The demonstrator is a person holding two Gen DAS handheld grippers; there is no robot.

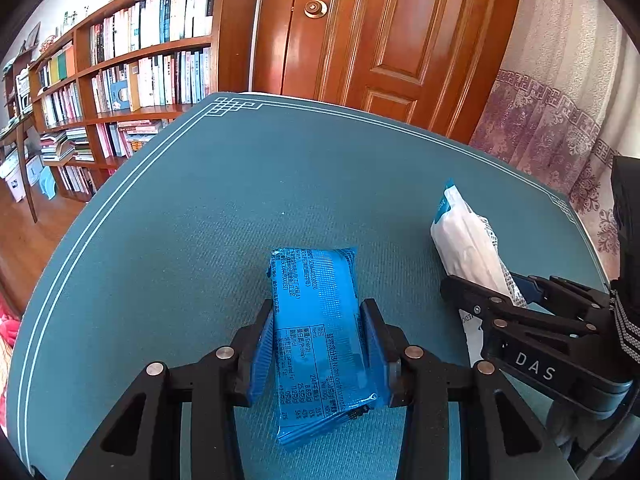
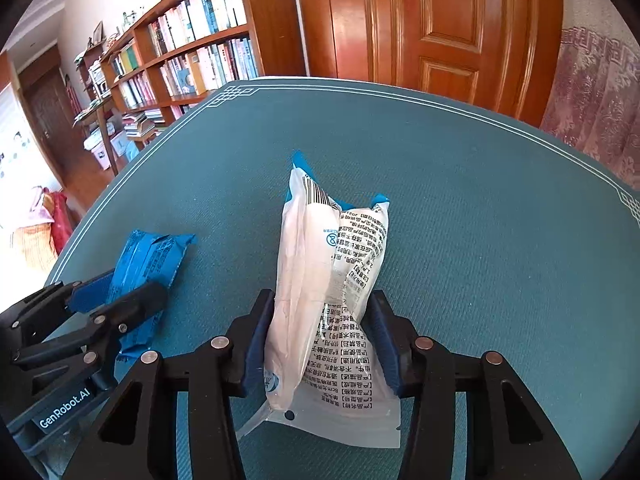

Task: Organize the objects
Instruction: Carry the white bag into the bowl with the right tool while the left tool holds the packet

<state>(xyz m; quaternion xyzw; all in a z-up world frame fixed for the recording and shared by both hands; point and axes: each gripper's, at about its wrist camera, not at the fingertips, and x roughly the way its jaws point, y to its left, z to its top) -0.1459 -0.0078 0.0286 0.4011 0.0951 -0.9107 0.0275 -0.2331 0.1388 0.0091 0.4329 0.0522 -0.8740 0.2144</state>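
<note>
A blue foil snack pack (image 1: 320,336) lies lengthwise on the teal table mat (image 1: 240,200), and my left gripper (image 1: 320,344) is shut on it, a pad pressed on each long side. To its right a white plastic pouch with black print (image 1: 464,240) is squeezed by my right gripper (image 1: 492,292). The right wrist view shows that pouch (image 2: 328,288) creased between the blue pads of the right gripper (image 2: 322,340), which is shut on it. There the blue pack (image 2: 148,264) and the left gripper (image 2: 120,300) sit at the lower left.
The teal mat (image 2: 480,220) with a white border line covers the table. Behind the far edge stand a wooden door (image 1: 380,36), a bookshelf full of books (image 1: 140,60) on the left and a patterned curtain (image 1: 560,112) on the right.
</note>
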